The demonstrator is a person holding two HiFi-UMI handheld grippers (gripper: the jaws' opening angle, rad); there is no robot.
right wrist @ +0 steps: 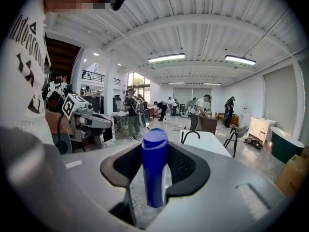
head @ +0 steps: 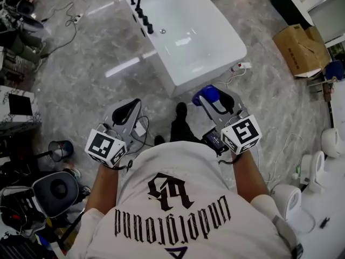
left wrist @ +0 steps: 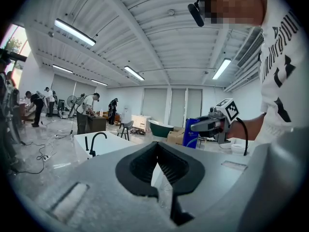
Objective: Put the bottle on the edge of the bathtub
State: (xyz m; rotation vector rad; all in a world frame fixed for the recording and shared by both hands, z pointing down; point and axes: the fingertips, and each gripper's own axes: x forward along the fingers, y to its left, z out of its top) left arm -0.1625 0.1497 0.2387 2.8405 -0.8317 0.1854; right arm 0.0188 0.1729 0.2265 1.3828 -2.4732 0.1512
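Note:
A blue bottle (right wrist: 154, 170) stands upright between the pads of my right gripper (right wrist: 155, 178), which is shut on its body. From above, the bottle (head: 207, 95) and right gripper (head: 216, 106) hang over the floor just short of the near end of the white bathtub (head: 207, 63). The tub's black faucet (head: 143, 7) is on its far left rim. My left gripper (head: 128, 112) is level with the right one, to the left of the tub's end, shut with nothing in it. The left gripper view shows its pads (left wrist: 145, 170) together, and the bottle (left wrist: 193, 133) off to the right.
A cardboard box (head: 299, 47) lies right of the tub, and a white power strip (head: 242, 66) with its cable is on the marble floor by the tub's corner. White toilets (head: 329, 142) line the right edge. Equipment and cables (head: 32, 193) crowd the left. People work far behind.

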